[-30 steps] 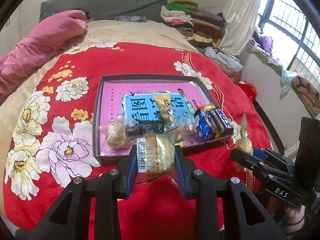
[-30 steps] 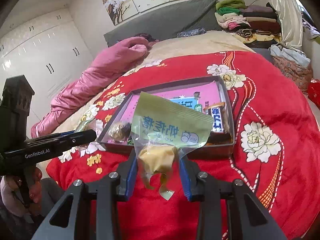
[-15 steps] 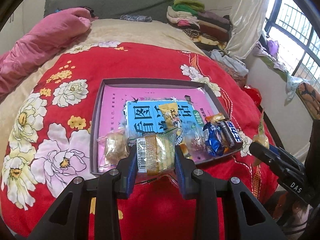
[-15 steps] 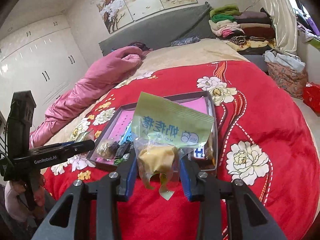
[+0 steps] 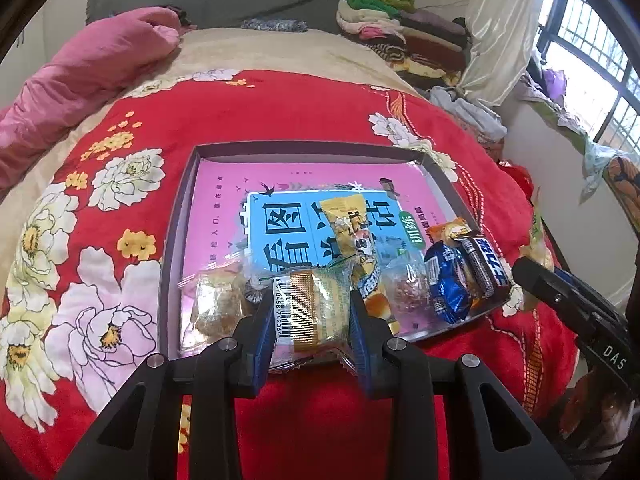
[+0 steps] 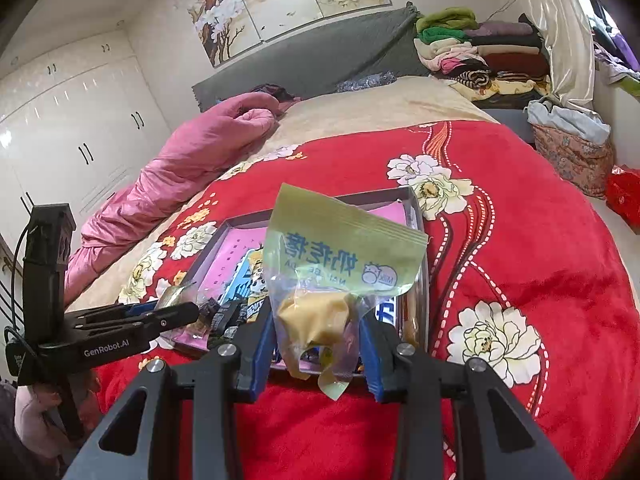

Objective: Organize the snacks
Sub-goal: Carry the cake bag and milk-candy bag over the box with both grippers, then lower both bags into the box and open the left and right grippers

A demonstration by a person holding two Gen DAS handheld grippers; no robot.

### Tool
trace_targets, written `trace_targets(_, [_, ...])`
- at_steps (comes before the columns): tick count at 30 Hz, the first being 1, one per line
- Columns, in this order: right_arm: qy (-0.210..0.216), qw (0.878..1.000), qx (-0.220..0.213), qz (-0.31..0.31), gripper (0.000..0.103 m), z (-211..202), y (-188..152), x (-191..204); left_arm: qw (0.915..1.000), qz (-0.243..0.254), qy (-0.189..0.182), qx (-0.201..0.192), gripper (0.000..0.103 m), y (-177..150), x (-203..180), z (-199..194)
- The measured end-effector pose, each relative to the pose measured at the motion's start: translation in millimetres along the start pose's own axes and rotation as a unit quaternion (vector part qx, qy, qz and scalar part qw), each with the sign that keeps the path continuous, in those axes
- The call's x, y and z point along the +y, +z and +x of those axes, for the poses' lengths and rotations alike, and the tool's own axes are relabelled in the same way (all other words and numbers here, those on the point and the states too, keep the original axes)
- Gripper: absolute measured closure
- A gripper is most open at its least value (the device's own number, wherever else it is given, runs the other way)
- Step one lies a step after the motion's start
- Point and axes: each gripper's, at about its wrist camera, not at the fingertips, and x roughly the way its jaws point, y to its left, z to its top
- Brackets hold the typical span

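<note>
A shallow grey box (image 5: 304, 148) with a pink and blue book in its bottom lies on the red flowered blanket (image 5: 280, 104). Several wrapped snacks lie along its near edge, among them a blue packet (image 5: 450, 280) and a yellow packet (image 5: 352, 224). My left gripper (image 5: 312, 320) is shut on a clear-wrapped yellow cake (image 5: 316, 308), held over the box's near edge. My right gripper (image 6: 318, 328) is shut on a green-topped clear bag with a yellow sweet (image 6: 320, 312), held above the box's (image 6: 412, 204) near right corner.
A pink quilt (image 5: 80, 64) lies along the bed's left side. Folded clothes (image 5: 396, 28) are stacked at the back right beside a curtain and window. White wardrobes (image 6: 72, 120) stand to the left. The right gripper shows at the left wrist view's right edge (image 5: 560, 296).
Both grippers have moved up and back from the bed, still holding their snacks. The box now looks smaller and farther off in the right wrist view.
</note>
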Motion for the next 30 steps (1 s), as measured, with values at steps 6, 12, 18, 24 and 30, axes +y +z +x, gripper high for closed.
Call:
trace_targets(6, [0.005,1.0,-0.005,0.0,0.065,2.5,4.1,-2.2,0.9999,-0.004,0.011,0.011,0.068,1.4,2.7,14.0])
trace_targets(12, [0.009,1.0,-0.008,0.001,0.065,5.9,7.6,-5.4,0.9996,-0.004,0.022,0.018,0.068,1.5,4.4,23.1])
trace_targets(18, [0.011,1.0,-0.005,0.004,0.065,9.9,9.1,-6.0,0.9994,0.002,0.032,0.013,0.068,4.1,3.8,25.8])
trace_targets(24, [0.01,1.0,-0.005,0.005,0.065,12.1,11.2,-7.0,0.9995,0.003,0.031,0.011,0.068,7.6,0.8,26.6])
trace_targets(30, [0.012,1.0,-0.002,0.015,0.065,12.7,11.9,-12.3,0.9995,0.011,0.027,0.01,0.068,7.3,-8.0,25.3])
